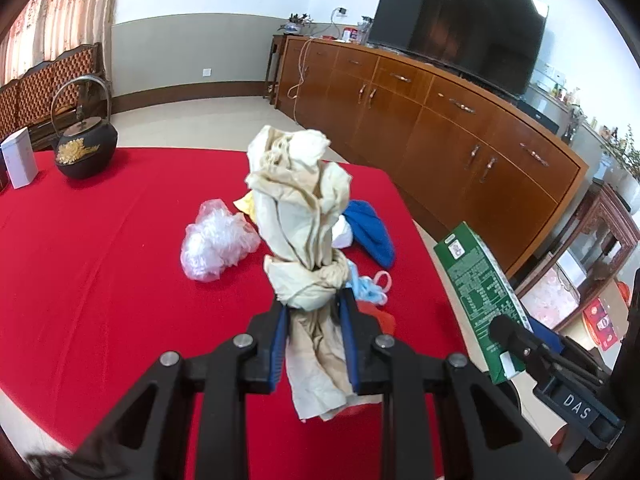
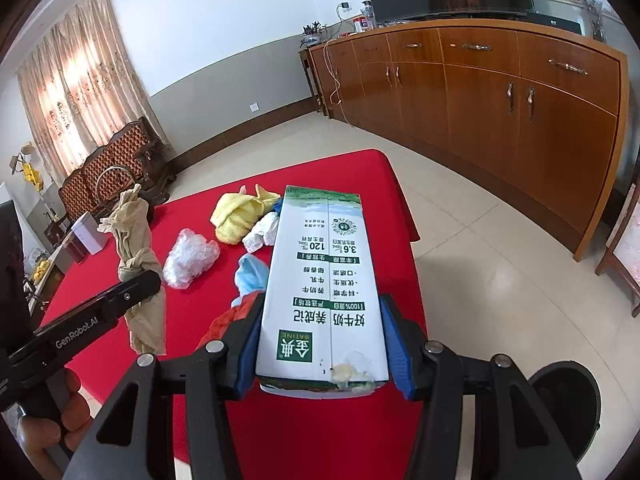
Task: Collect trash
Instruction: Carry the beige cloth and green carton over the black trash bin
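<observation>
Clamped in the left hand-held gripper (image 1: 312, 320), a knotted beige cloth (image 1: 298, 216) stands above the red worktop (image 1: 100, 260); right hand-held gripper (image 2: 322, 344) pinches a green-and-white milk carton (image 2: 320, 280) beside it.

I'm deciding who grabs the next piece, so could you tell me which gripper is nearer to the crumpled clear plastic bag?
Left. The left gripper, shut on the beige cloth, is right beside the clear plastic bag. The right gripper, shut on the milk carton, sits farther away.

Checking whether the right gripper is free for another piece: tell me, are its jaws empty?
No, the right gripper is clamped on a white and green milk carton.
</observation>
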`<state>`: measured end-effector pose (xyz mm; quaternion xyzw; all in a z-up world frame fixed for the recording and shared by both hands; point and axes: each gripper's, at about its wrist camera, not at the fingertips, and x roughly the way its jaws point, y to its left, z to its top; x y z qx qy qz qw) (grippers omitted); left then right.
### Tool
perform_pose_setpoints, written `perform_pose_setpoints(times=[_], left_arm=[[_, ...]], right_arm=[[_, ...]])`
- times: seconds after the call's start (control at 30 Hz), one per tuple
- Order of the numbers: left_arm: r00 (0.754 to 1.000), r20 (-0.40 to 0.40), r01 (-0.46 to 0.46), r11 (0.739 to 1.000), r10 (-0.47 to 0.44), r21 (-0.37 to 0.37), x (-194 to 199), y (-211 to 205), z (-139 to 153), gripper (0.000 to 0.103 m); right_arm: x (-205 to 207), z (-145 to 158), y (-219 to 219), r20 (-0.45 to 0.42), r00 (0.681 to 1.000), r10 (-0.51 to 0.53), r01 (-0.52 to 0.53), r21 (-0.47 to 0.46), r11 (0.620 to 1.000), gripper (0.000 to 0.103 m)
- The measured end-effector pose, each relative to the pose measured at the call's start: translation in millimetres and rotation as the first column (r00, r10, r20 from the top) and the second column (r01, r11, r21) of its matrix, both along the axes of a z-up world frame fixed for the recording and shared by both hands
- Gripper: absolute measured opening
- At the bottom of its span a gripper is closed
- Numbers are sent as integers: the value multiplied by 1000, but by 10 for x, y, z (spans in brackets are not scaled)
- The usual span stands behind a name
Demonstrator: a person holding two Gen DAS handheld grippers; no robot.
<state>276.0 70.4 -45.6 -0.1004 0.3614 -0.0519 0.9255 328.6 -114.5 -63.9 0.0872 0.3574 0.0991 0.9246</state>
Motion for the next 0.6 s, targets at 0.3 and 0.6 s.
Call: perform_pose_setpoints(times=[0.3, 0.6], left_arm=[[998, 3, 67, 998, -67, -9, -274, -286, 16, 26], [983, -4, 183, 983, -183, -16, -469, -832, -19, 26]], right_arm=[[-493, 120, -244, 15, 999, -43, 43, 22, 999, 56], [-897, 97, -764, 4, 990, -138, 138, 47, 989, 56]])
